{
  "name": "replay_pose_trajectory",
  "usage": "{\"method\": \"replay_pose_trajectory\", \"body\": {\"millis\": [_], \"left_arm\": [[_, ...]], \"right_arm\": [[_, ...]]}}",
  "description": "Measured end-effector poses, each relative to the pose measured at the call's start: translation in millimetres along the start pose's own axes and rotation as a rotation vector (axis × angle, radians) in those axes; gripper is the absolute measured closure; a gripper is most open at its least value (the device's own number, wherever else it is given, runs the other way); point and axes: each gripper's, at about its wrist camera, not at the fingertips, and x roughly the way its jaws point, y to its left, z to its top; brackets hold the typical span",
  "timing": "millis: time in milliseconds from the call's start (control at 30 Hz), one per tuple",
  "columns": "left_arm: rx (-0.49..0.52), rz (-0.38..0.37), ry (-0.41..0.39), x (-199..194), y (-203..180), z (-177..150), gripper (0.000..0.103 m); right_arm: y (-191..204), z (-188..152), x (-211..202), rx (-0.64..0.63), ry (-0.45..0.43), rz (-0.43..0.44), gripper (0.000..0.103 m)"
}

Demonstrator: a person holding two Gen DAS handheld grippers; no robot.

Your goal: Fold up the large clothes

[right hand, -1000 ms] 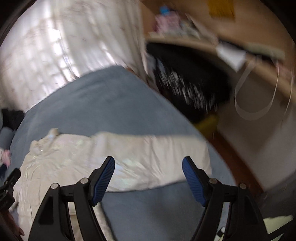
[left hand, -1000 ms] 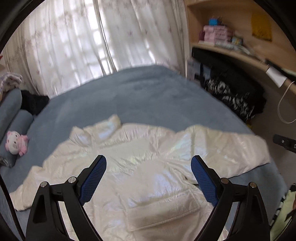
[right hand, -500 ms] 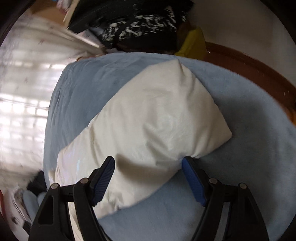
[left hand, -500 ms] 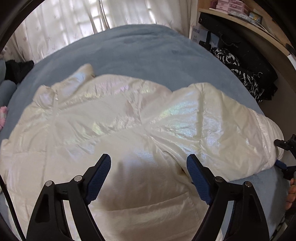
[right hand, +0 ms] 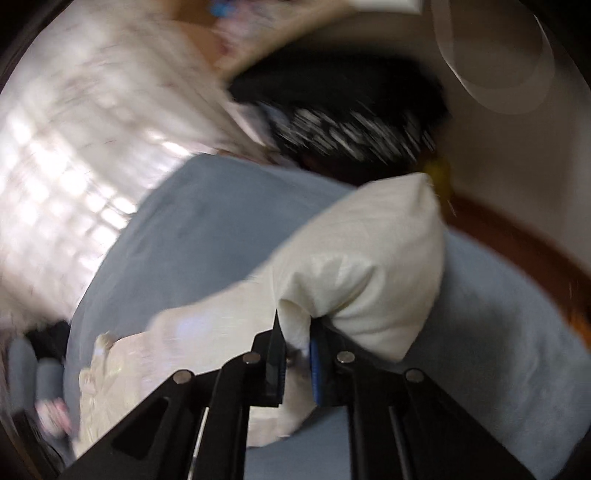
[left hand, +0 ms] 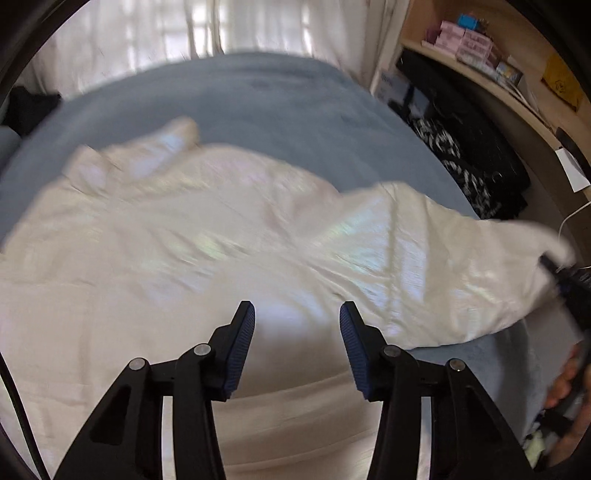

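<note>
A cream-white puffy jacket [left hand: 184, 258] lies spread on the blue bed [left hand: 277, 110]. My left gripper [left hand: 297, 325] hovers low over the jacket's body. Its jaws are closing, with a soft bulge of fabric between the fingers that the pads do not visibly press. The right sleeve [left hand: 424, 258] stretches to the right edge, where the other gripper [left hand: 565, 284] holds its end. In the right wrist view my right gripper [right hand: 297, 347] is shut on the sleeve cuff [right hand: 362, 277], which stands lifted above the bed [right hand: 203, 229].
Beyond the bed's right side lie black patterned clothes [left hand: 461, 147] under a wooden shelf with boxes [left hand: 469, 37]. A white curtain [left hand: 184, 29] hangs behind the bed. A person's hand [left hand: 565, 384] shows at the lower right. A dark wooden edge [right hand: 517, 240] borders the bed.
The left gripper came down closer to the jacket and its jaws narrowed. The right gripper closed on the sleeve end and raised it off the bed.
</note>
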Motion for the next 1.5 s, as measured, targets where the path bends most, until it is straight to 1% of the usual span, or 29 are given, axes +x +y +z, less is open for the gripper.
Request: {"method": "replay_pose_trajectory", "body": {"millis": [67, 100, 133, 167, 200, 233, 267, 300, 367, 400, 467, 500, 533, 567, 633, 667, 733, 800, 833, 867, 933, 1033, 1067, 1133, 1167, 1233, 1300, 1400, 1500], "left_arm": [[0.014, 0.024, -0.048, -27.3, 17.6, -4.3, 0.056], [0.012, 0.033, -0.076, -39.9, 27.1, -6.9, 0.056], [0.008, 0.04, -0.092, -48.1, 35.2, -6.7, 0.054], [-0.005, 0.056, -0.124, -63.5, 49.5, -11.5, 0.05], [-0.023, 0.063, -0.146, -75.3, 62.3, -13.3, 0.047], [-0.038, 0.067, -0.159, -83.4, 74.0, -15.8, 0.042], [-0.067, 0.074, -0.176, -93.7, 88.7, -20.2, 0.04], [-0.093, 0.075, -0.186, -102.2, 103.3, -24.3, 0.039], [-0.132, 0.063, -0.19, -113.9, 129.1, -32.7, 0.039], [-0.157, 0.063, -0.187, -119.5, 145.5, -39.7, 0.039], [-0.176, 0.076, -0.176, -122.5, 165.2, -51.6, 0.039], [-0.178, 0.087, -0.167, -121.4, 172.7, -58.3, 0.039], [-0.182, 0.1, -0.153, -119.5, 181.0, -64.3, 0.039], [-0.189, 0.111, -0.132, -115.4, 189.6, -70.8, 0.039], [-0.21, 0.096, -0.093, -108.0, 204.4, -83.3, 0.039], [-0.22, 0.085, -0.082, -103.8, 208.6, -88.6, 0.039], [-0.242, 0.052, -0.065, -98.0, 217.5, -98.4, 0.039], [-0.261, 0.011, -0.058, -94.4, 222.1, -104.5, 0.039], [-0.268, -0.015, -0.054, -91.7, 222.6, -106.0, 0.039], [-0.276, -0.052, -0.049, -89.2, 223.5, -108.6, 0.039], [-0.294, -0.099, -0.04, -84.9, 222.9, -111.1, 0.039], [-0.336, -0.189, -0.015, -72.6, 227.0, -113.9, 0.039], [-0.359, -0.235, -0.004, -68.0, 227.8, -115.1, 0.039], [-0.396, -0.293, 0.008, -60.8, 228.7, -116.6, 0.039], [-0.428, -0.347, 0.016, -55.6, 229.2, -116.6, 0.039], [-0.463, -0.398, 0.024, -47.8, 228.4, -114.5, 0.039], [-0.489, -0.433, 0.033, -39.6, 226.2, -111.1, 0.039], [-0.511, -0.459, 0.057, -24.0, 219.7, -104.5, 0.039], [-0.523, -0.454, 0.089, -11.2, 211.4, -96.9, 0.04]], "right_arm": [[51.9, 0.9, -21.4, -0.126, -0.04, 0.065, 0.093], [68.8, -0.9, -28.0, -0.167, -0.05, 0.086, 0.093], [103.6, -7.7, -41.8, -0.25, -0.068, 0.134, 0.093], [124.0, -13.5, -49.2, -0.297, -0.075, 0.164, 0.093], [144.6, -20.8, -55.4, -0.344, -0.079, 0.193, 0.093], [175.3, -34.9, -61.3, -0.41, -0.074, 0.232, 0.093], [192.7, -44.9, -61.7, -0.446, -0.062, 0.254, 0.093], [215.5, -61.6, -60.6, -0.5, -0.042, 0.274, 0.093], [244.6, -92.8, -52.6, -0.592, -0.014, 0.268, 0.09], [255.4, -107.4, -46.4, -0.631, 0.002, 0.254, 0.089], [275.2, -148.9, -29.7, -0.697, 0.059, 0.215, 0.086], [279.9, -165.8, -21.4, -0.713, 0.092, 0.205, 0.085], [284.8, -189.7, -8.5, -0.736, 0.143, 0.185, 0.079], [286.4, -204.8, -2.3, -0.752, 0.173, 0.173, 0.073], [288.9, -232.7, 7.0, -0.786, 0.227, 0.147, 0.065], [287.7, -245.6, 9.0, -0.802, 0.249, 0.137, 0.064], [280.4, -256.8, 5.0, -0.812, 0.254, 0.129, 0.063], [277.7, -260.4, -9.0, -0.828, 0.21, 0.122, 0.057], [281.1, -261.8, -12.9, -0.833, 0.192, 0.12, 0.047], [280.4, -260.6, -22.4, -0.829, 0.166, 0.134, 0.04], [283.8, -260.9, -33.9, -0.808, 0.138, 0.169, 0.039], [277.9, -256.2, -57.3, -0.777, 0.088, 0.208, 0.039], [274.9, -254.6, -61.4, -0.76, 0.082, 0.215, 0.039], [272.2, -251.0, -66.6, -0.71, 0.074, 0.224, 0.039], [268.7, -249.3, -67.5, -0.681, 0.075, 0.225, 0.039], [257.9, -246.1, -66.6, -0.611, 0.085, 0.228, 0.039], [249.7, -244.4, -62.7, -0.563, 0.098, 0.232, 0.039], [235.1, -244.5, -49.6, -0.497, 0.141, 0.232, 0.039], [220.3, -245.8, -35.7, -0.43, 0.2, 0.242, 0.039]]}}
